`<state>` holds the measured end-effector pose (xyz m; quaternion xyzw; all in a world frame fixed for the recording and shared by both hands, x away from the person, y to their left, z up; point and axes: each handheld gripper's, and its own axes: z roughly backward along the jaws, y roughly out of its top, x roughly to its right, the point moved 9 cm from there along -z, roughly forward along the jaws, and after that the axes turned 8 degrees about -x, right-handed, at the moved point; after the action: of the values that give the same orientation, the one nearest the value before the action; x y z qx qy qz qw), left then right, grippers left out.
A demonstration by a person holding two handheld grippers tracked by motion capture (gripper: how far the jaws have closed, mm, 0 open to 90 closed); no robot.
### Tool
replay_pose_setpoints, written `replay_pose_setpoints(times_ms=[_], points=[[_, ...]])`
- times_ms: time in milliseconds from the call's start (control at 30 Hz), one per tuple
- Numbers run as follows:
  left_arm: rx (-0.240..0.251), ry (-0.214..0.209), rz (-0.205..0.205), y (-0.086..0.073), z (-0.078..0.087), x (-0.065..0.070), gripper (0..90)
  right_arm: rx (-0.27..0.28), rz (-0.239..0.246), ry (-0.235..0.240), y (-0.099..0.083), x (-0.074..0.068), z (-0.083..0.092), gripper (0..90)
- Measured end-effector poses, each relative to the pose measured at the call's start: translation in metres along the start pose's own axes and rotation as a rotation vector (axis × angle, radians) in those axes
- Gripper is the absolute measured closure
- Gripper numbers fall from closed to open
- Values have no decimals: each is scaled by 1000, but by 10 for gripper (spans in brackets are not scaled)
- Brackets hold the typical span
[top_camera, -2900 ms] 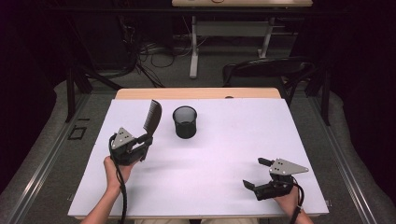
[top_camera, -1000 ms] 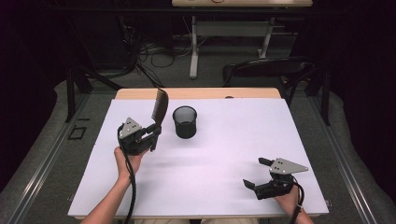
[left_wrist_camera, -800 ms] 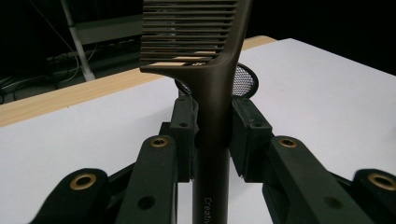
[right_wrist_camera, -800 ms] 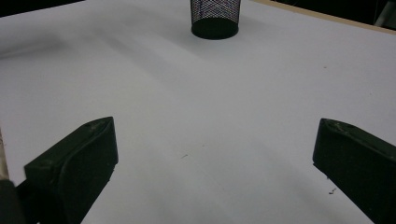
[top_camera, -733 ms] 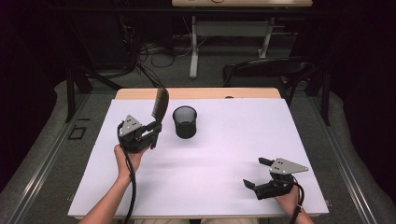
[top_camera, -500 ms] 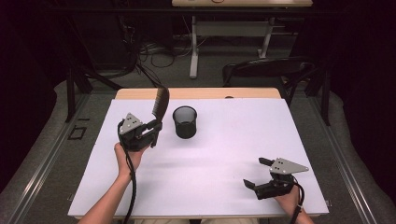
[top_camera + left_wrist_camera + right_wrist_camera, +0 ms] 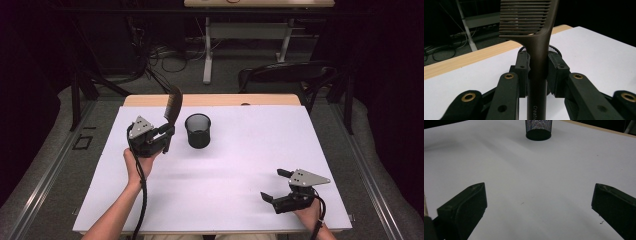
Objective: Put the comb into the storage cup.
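The left gripper (image 7: 167, 135) was held above the worktop (image 7: 240, 165) toward its far-left corner, raised clear of the surface in the person's left hand (image 7: 136, 162). Its jaws were pressed tight on the handle of a dark comb (image 7: 173, 107); in the left gripper view the two pads clamped the handle (image 7: 537, 75) from either side, with no gap visible between pad and handle. The comb stood nearly upright, teeth end uppermost, leaning slightly toward the far edge. Part of a printed word showed low on the handle, too cropped to read in full.

A black mesh cup (image 7: 198, 130) stood upright on the worktop just beside the left gripper, on the side nearer the centre, close to the far edge. Cup and comb were apart. In the left gripper view the cup's rim (image 7: 554, 50) showed behind the handle.

The right gripper (image 7: 276, 186) lay low near the near-right corner of the worktop, held by the right hand (image 7: 310, 212). Its jaws were spread wide with nothing between them; the right gripper view showed bare white surface between the two pads (image 7: 464, 205), and the mesh cup (image 7: 538, 129) well apart ahead of them.
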<state>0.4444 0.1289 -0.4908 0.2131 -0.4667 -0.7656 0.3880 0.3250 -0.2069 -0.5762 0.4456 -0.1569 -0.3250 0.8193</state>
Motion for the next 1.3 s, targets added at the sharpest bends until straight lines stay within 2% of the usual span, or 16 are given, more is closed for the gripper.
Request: replay_pose_setpoints(times_ms=[1300], points=[[39, -2, -11, 40, -8, 1, 724, -1, -1, 0, 0, 1, 0, 0]])
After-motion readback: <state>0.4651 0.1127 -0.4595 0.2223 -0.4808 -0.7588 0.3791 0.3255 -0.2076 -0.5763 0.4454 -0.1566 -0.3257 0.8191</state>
